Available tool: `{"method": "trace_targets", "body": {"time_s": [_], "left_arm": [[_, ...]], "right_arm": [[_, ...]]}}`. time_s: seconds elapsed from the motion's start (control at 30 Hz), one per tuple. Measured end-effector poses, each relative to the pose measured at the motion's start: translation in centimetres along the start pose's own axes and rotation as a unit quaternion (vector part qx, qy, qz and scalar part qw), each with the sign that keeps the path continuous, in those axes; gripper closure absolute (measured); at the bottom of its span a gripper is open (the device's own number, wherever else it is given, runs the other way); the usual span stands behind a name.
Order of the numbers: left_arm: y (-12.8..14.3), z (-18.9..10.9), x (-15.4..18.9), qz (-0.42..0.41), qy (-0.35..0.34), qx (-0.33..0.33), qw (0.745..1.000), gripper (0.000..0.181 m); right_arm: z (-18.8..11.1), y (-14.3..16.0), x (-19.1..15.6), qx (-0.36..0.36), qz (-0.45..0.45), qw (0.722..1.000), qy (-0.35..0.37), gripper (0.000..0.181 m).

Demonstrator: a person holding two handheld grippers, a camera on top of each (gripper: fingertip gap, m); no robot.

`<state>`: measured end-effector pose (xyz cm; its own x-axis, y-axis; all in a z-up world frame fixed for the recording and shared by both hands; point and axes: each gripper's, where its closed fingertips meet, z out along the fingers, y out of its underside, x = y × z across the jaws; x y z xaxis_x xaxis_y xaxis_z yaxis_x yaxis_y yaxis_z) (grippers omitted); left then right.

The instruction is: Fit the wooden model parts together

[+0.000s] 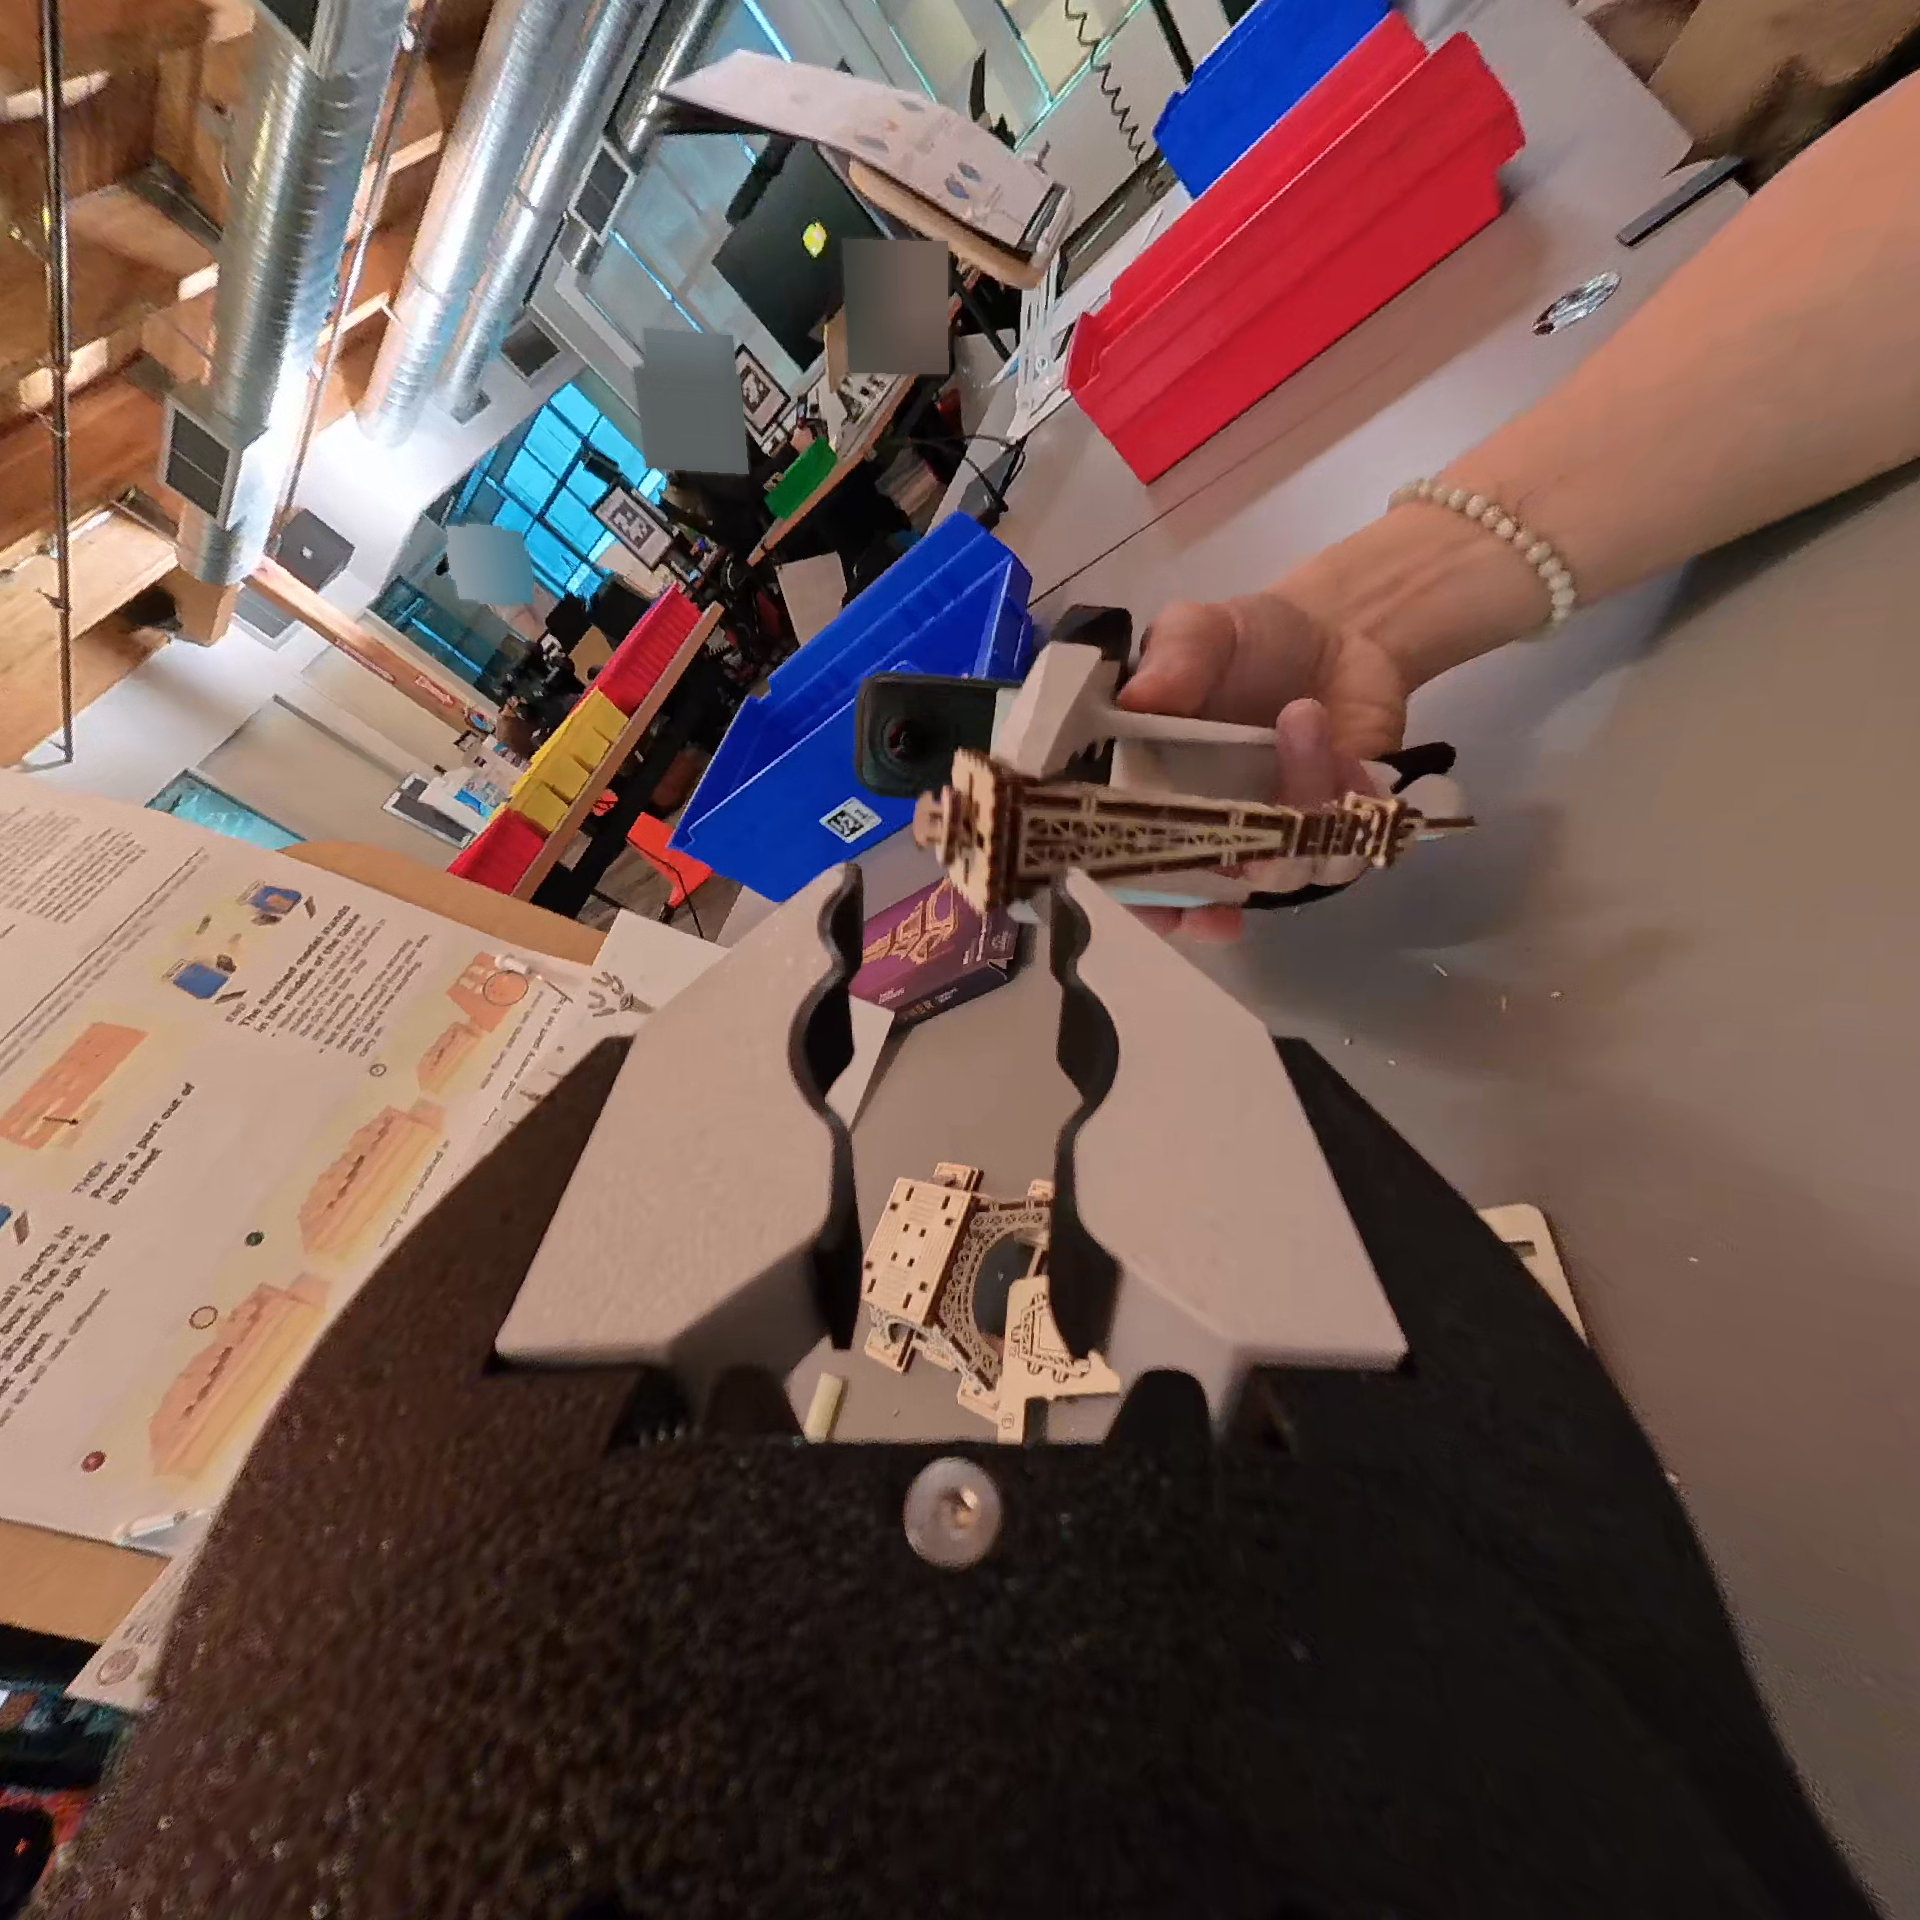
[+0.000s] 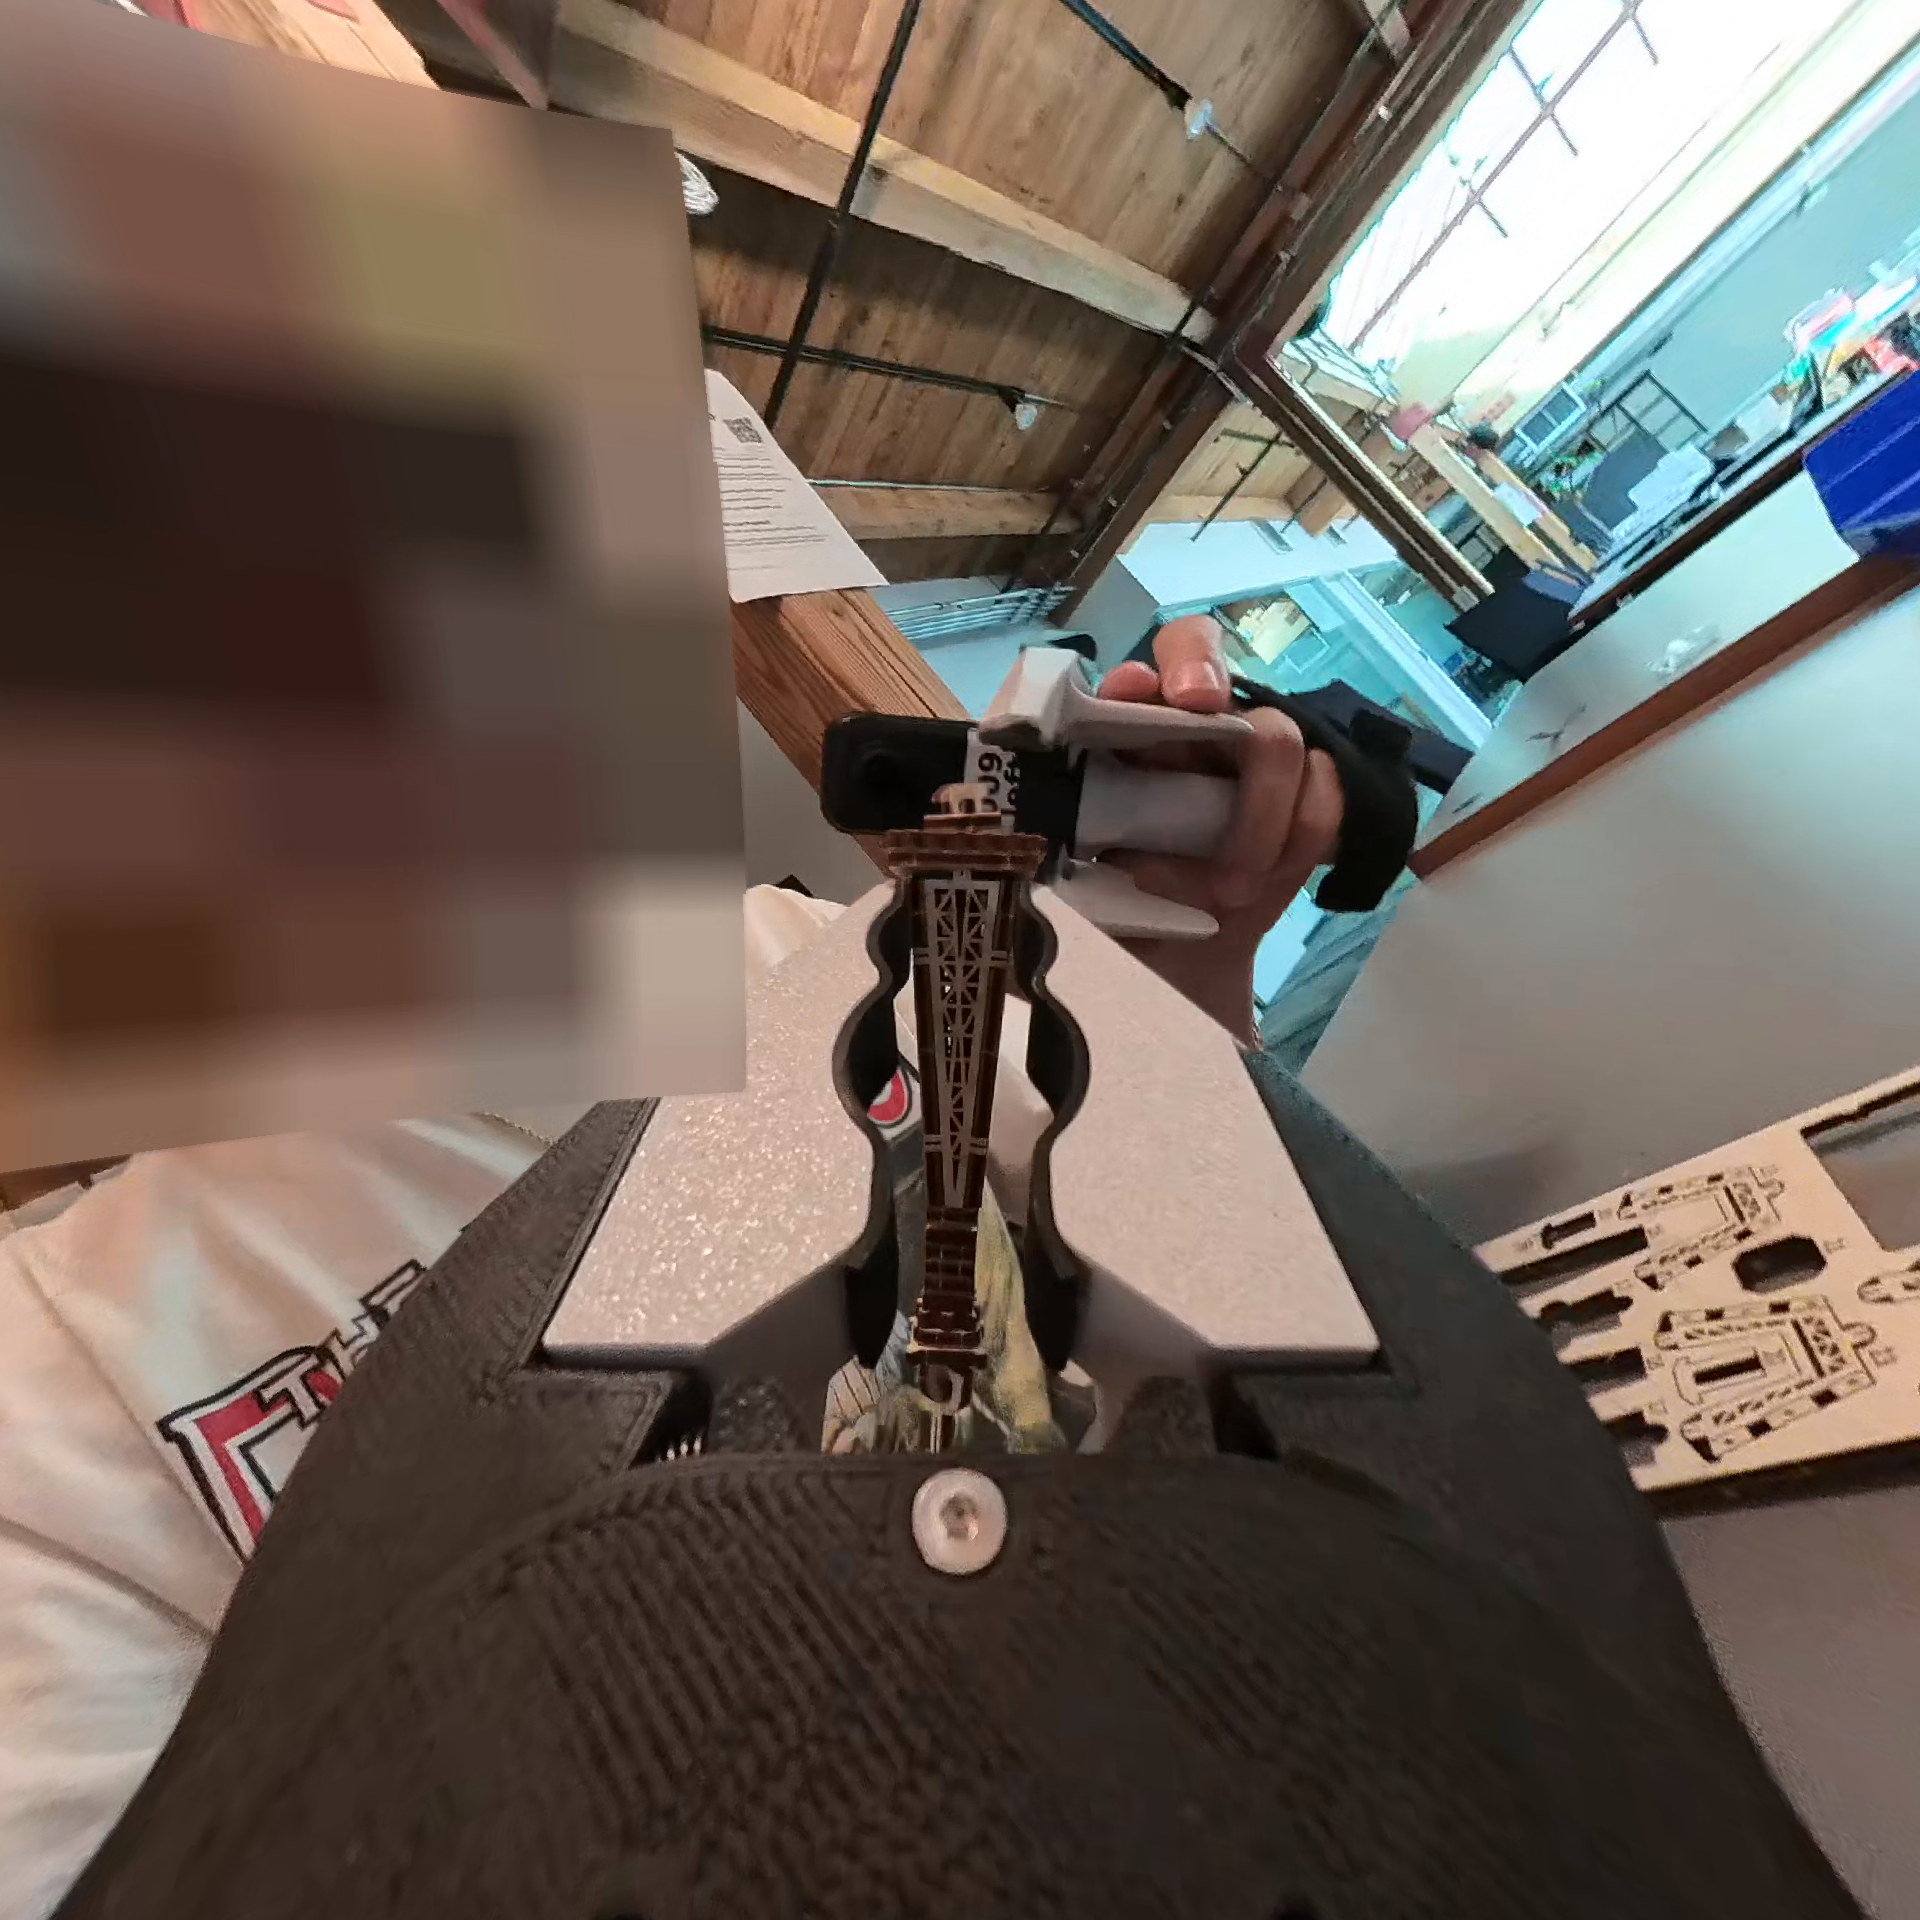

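My left gripper [image 1: 956, 894] is open and empty, held above the grey table [image 1: 1610, 1091]. Between its fingers I see the wooden tower base [image 1: 971, 1288] lying on its side on the table. My right gripper [image 2: 961, 920] is shut on the wooden tower spire [image 2: 954, 1091], whose wide end sticks out past the fingertips and whose thin tip points back toward the camera. In the left wrist view the spire [image 1: 1164, 831] hangs in the air just beyond my left fingertips, above the base. A hand [image 1: 1278, 675] holds the right gripper there.
An open instruction sheet [image 1: 260, 1091] lies at left. A purple box [image 1: 935, 966] and a blue bin [image 1: 883, 707] stand beyond the fingers, with red [image 1: 1299, 260] and blue bins farther back. A cut-out wooden sheet [image 2: 1714, 1299] lies at right. A small wood scrap [image 1: 826, 1405] lies near the base. Only a small space, under 4 cm, lies between the two pairs of fingers.
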<state>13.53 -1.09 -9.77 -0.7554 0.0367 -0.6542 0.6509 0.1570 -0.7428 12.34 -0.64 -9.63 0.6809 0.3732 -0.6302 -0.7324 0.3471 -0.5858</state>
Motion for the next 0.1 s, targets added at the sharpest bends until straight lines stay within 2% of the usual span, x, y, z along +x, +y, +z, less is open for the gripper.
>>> {"method": "trace_targets", "body": {"time_s": [0.1], "left_arm": [[-0.09,-0.15,0.1,-0.007,0.008,0.007,1.0,0.15]], "right_arm": [[0.03,0.6,0.66,-0.014,0.019,1.0,0.011,0.165]]}}
